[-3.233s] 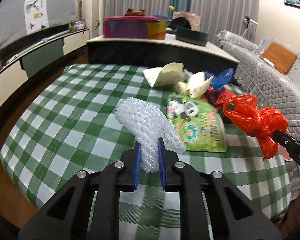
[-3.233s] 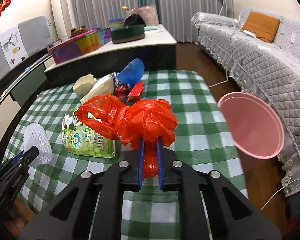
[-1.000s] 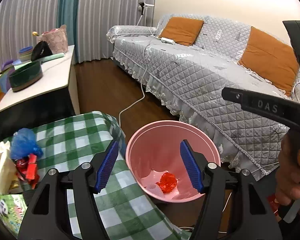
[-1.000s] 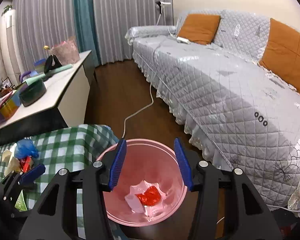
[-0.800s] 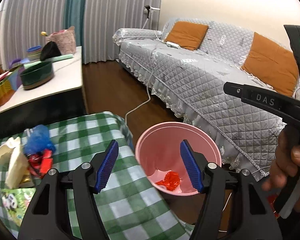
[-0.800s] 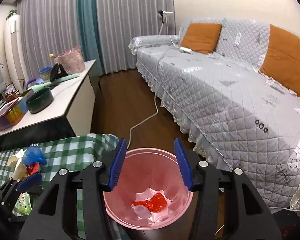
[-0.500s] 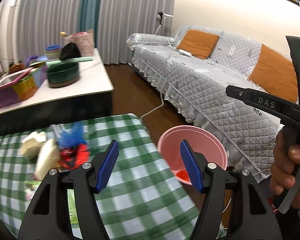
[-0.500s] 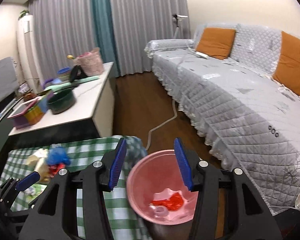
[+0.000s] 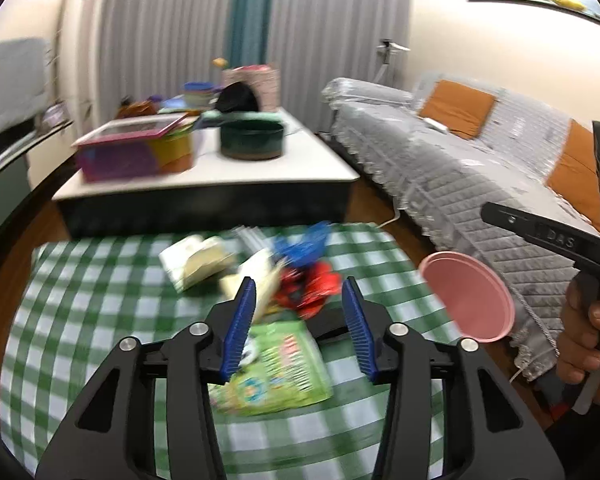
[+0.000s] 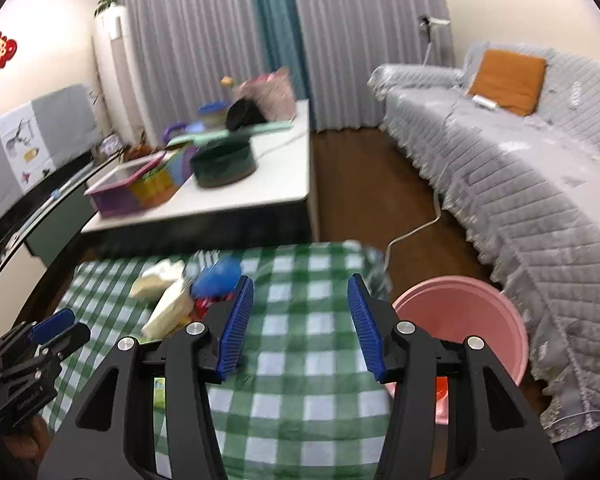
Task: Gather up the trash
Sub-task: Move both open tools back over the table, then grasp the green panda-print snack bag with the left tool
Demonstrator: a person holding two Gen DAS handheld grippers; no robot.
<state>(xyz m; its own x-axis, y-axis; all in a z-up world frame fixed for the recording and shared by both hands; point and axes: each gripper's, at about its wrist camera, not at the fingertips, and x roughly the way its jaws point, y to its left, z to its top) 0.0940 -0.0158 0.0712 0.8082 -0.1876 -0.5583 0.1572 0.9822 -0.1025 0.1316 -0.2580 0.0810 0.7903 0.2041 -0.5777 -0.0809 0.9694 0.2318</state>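
Blur smears the trash pile; left gripper closing empty, right gripper open, empty.

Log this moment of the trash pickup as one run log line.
phase: back toward trash pile | left gripper: empty, closing | right gripper: open, empty | bin: beside table

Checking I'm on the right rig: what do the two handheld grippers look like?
Both match: the left gripper and right gripper have matte black angular bodies, silver screw heads and ribbed blue finger pads. Seen from the left wrist camera, the right unit's black handle carries pale lettering and a small green light. No sleeves or cables show.
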